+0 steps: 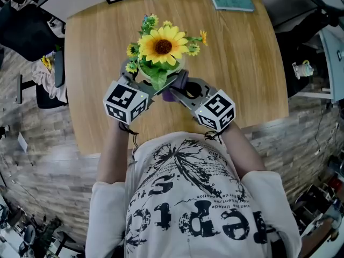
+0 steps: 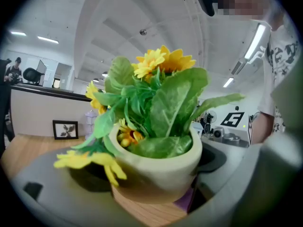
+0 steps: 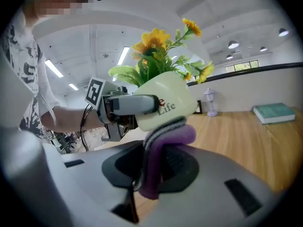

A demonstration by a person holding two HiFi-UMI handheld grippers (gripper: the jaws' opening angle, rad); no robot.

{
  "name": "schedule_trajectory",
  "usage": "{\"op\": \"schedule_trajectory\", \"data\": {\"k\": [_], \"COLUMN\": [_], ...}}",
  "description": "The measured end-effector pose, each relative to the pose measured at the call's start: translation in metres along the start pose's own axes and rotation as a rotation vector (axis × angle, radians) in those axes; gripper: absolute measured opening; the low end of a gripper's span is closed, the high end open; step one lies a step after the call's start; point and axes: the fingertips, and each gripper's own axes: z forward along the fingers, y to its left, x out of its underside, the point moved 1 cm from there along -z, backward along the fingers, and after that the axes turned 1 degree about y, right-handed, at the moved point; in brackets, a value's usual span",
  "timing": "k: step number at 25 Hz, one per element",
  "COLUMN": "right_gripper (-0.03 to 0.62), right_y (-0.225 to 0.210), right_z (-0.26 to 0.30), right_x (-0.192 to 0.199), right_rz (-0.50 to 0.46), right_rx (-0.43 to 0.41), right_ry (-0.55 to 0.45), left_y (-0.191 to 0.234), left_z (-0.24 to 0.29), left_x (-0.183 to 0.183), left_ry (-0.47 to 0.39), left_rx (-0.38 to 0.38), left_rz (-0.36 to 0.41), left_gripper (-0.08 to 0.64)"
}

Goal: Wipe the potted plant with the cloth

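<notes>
While left gripper (image 1: 150, 84) holds potted plant (image 1: 159, 50), right gripper (image 1: 183, 88) pinches cloth (image 3: 156, 143)

Potted plant (image 1: 160, 52) in left claw (image 1: 141, 83) over table (image 1: 242, 63), cloth (image 3: 163, 141) in right claw (image 1: 180, 88) against it

The cream, yellow-flowered potted plant (image 3: 166, 105) tilts, purple cloth (image 3: 169, 138) touching its underside.

The left gripper (image 1: 148, 82) has its jaws wide apart and pressed on both sides of the potted plant (image 1: 161, 52), which it holds a little tilted. The right gripper (image 1: 180, 90) stands just beside it, its jaws closed on a folded purple cloth (image 3: 156, 145) that lies against the lower side of the pot. The left forearm (image 1: 112, 152) and the right forearm (image 1: 243, 149), both bare, reach forward from the body and come near each other in front.
</notes>
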Motion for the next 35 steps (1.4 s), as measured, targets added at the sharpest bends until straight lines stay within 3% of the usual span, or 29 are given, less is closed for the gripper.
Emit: {"op": "schedule_trajectory", "data": {"k": [6,13,18,23,29,35], "right_gripper": [0.075,0.074,0.074,0.074,0.074,0.075], "right_y": [-0.024,-0.074,-0.113,-0.135,-0.149,-0.152], "right_z": [-0.012,-0.037,-0.069,-0.102,-0.094,-0.077], "right_x": [0.000,0.008,0.011,-0.011,-0.032,-0.026], "right_rz": [0.036,0.118,0.094,0.049,-0.041,-0.060], "right_rx": [0.073,0.244,0.416,0.547,0.607,0.613], "right_ry": [-0.014,-0.053,-0.050,-0.111,-0.120,-0.102], "left_y": [0.001,0.004,0.001,-0.014,-0.013,-0.008], "left_z": [0.000,0.007,0.019,0.037,0.057,0.068], "left_x": [0.009,0.041,0.072,0.095,0.135,0.165], "left_ry": [0.018,0.081,0.124,0.174,0.250,0.296], "left_rx": [0.013,0.041,0.078,0.135,0.214,0.269], "left_rz": [-0.010,0.022,0.047,0.063,0.083,0.111], "left_gripper": [0.518,0.518,0.519,0.520,0.520,0.520]}}
